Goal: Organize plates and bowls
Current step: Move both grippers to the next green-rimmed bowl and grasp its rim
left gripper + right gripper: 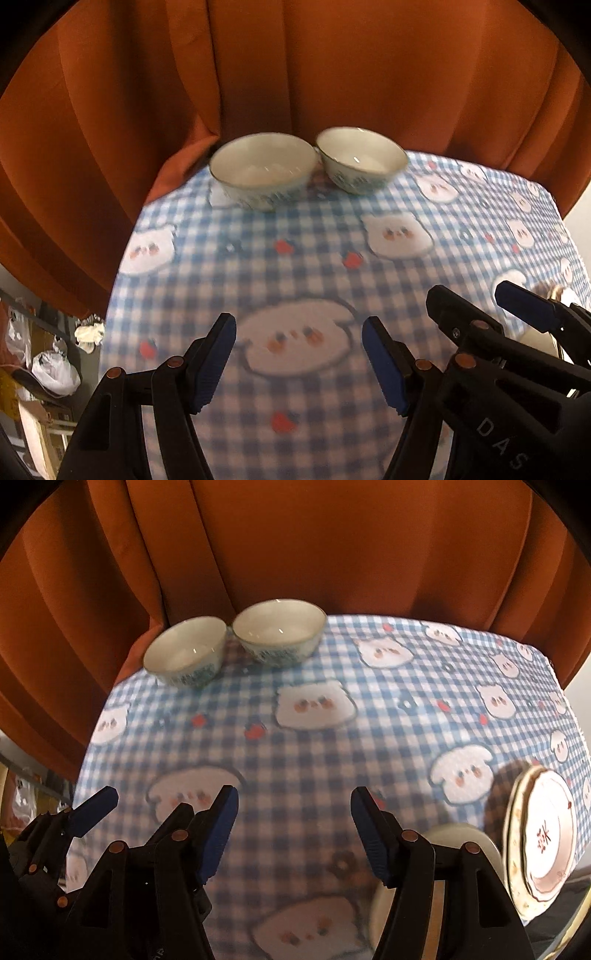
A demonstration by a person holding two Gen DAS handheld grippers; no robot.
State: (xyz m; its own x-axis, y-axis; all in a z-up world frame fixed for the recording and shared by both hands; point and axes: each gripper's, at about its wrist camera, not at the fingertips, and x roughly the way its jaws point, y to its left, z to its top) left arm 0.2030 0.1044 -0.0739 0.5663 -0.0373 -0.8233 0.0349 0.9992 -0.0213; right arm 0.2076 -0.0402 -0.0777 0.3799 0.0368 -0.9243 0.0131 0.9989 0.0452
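Two white bowls w/ blue pattern sit side by side at the far edge of the counter (pixel 295 266), right in front of the orange curtain (pixel 332 74). Left bowl (pixel 263 170) and right bowl (pixel 361 158) have rims touching or nearly so; can't tell which. Both upright, look empty inside.

Left gripper (pixel 299 363) hovers over the blue-checked cloth w/ bear faces, jaws spread wide, nothing between them. It's well short of the bowls.

Right gripper (pixel 293 836) also spread wide, holding nothing, above the cloth just beside the left one. In the left wrist view it shows at the right edge, fingers apart.

Right wrist view: a stack of plates (pixel 543 834) sits near the counter's right edge, close to the right gripper; top plate is white w/ red characters in the centre. At least two rims visible, exact count unclear. Another pale round dish (pixel 454 834) lies partly hidden behind the right gripper's finger.

Bowls and plates are well apart, at opposite parts of the counter.
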